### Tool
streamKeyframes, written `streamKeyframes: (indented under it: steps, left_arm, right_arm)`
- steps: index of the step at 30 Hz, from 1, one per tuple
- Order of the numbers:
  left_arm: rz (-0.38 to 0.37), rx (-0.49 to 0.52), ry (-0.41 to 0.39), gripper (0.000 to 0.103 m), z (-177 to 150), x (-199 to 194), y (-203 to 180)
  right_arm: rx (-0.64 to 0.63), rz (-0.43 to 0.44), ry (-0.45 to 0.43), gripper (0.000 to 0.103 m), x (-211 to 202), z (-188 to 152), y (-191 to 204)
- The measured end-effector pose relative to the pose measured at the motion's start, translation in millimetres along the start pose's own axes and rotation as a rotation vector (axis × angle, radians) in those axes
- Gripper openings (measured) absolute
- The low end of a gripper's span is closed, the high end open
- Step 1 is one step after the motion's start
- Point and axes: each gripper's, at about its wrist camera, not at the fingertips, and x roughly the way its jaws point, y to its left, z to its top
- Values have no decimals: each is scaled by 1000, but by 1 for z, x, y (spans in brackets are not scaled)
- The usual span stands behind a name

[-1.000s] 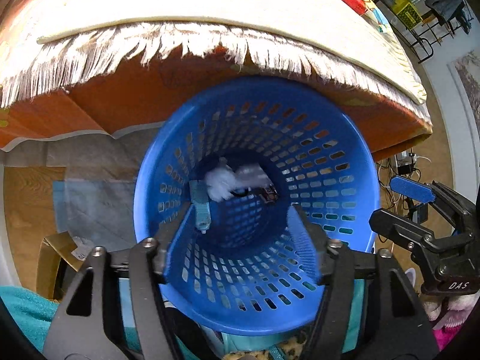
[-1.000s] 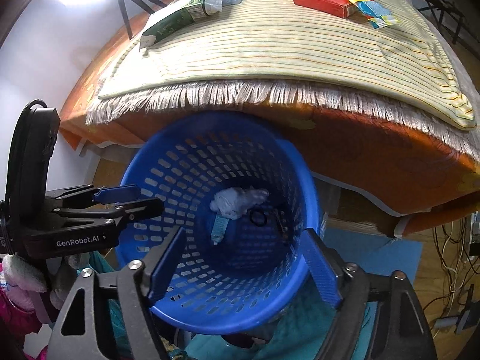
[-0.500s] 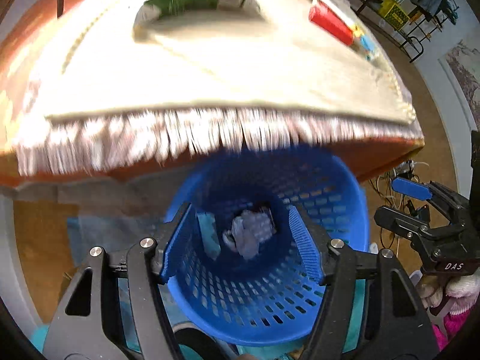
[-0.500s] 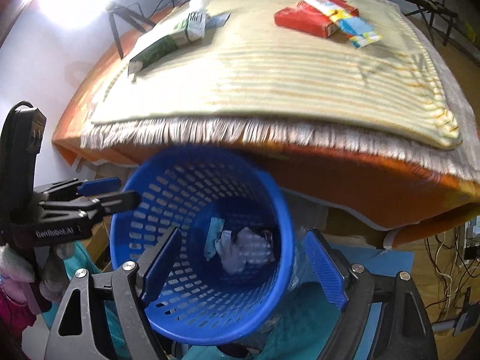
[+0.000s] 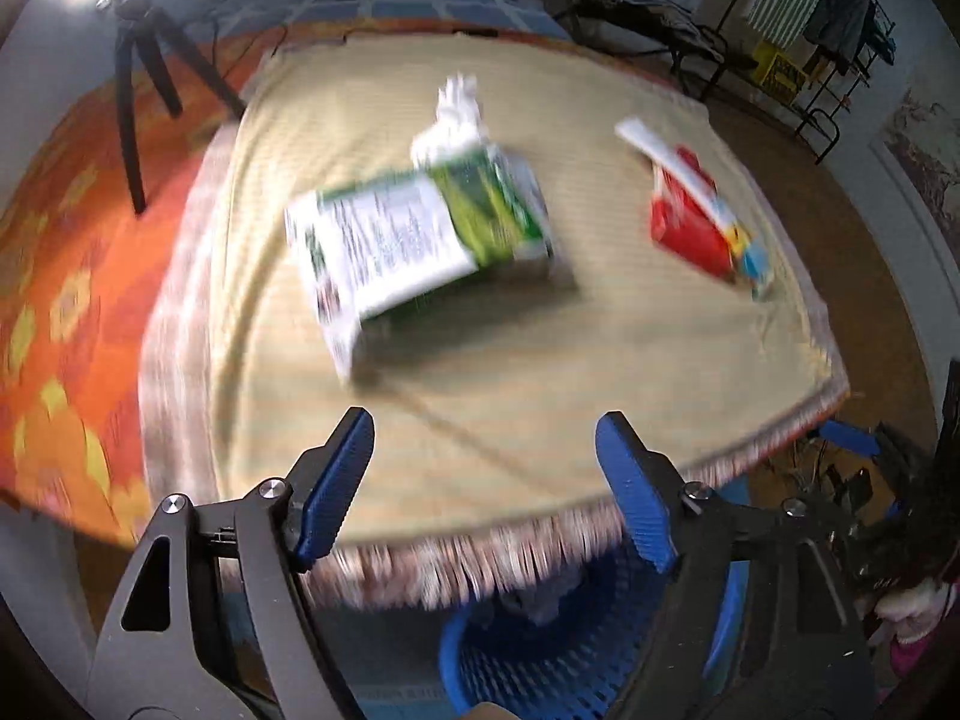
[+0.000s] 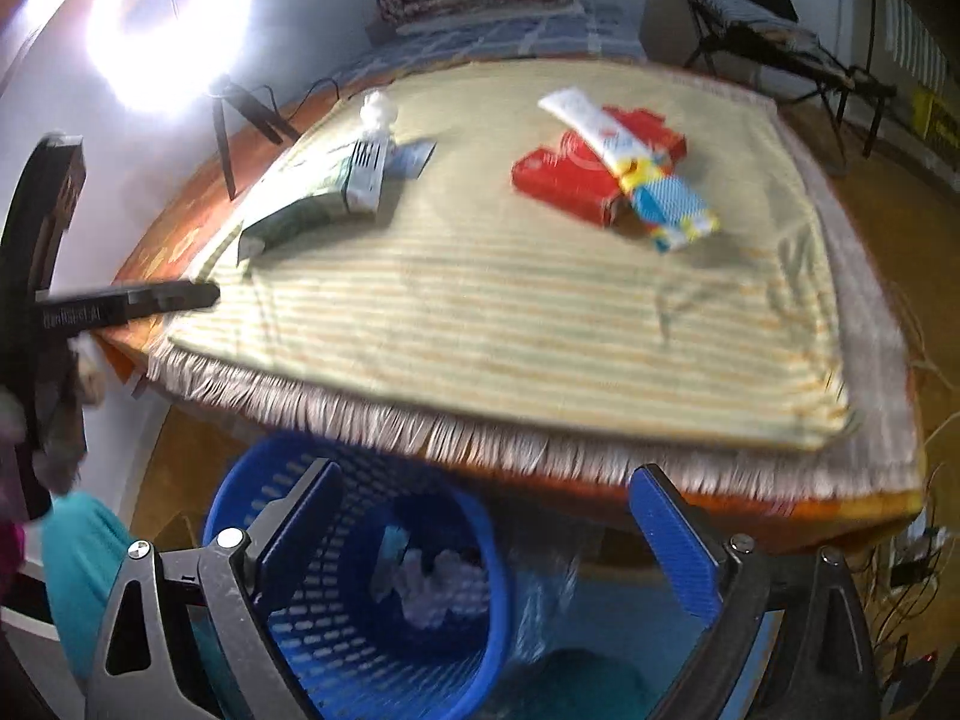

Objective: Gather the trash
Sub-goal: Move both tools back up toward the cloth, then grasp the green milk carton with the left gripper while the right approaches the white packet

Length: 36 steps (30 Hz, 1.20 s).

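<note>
With both the left gripper [image 5: 485,477] and right gripper [image 6: 489,531] wide and empty, jaws just opened further, approach the green carton [image 5: 414,240] lying flat mid-tabletop [image 6: 480,312], straddle its narrow width, then carry it to the blue basket [image 6: 360,594].

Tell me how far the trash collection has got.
Done: crumpled paper and a wrapper lie in the blue bin. In hand: nothing; left gripper and right gripper have just been opening, jaws empty. Left: green carton, red box, tube on the mat.
</note>
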Motion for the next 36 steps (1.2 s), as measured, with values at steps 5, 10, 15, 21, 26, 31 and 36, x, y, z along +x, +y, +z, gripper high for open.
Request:
streamKeyframes:
  steps: [5, 10, 15, 21, 26, 31, 36]
  left_arm:
    - [27, 37, -38, 79, 50, 9, 4]
    - [8, -9, -19, 79, 87, 28, 21]
    - [-17, -70, 17, 79, 109, 51, 42]
    - [-40, -137, 64, 79, 118, 72, 61]
    - [-74, -134, 98, 79, 111, 78, 58]
    - [-109, -64, 132, 79, 97, 77, 38]
    - [-79, 41, 153, 80, 84, 80, 10]
  right_arm:
    - [-12, -16, -26, 98, -2, 20, -7]
    - [-17, -39, -37, 98, 0, 51, -15]
    - [-9, -28, -51, 98, 5, 80, -27]
    - [-2, -10, -35, 98, 16, 102, -39]
    - [40, 8, -14, 97, 29, 116, -52]
    - [57, 22, -3, 97, 40, 127, -61]
    - [40, 2, 12, 97, 53, 141, -67]
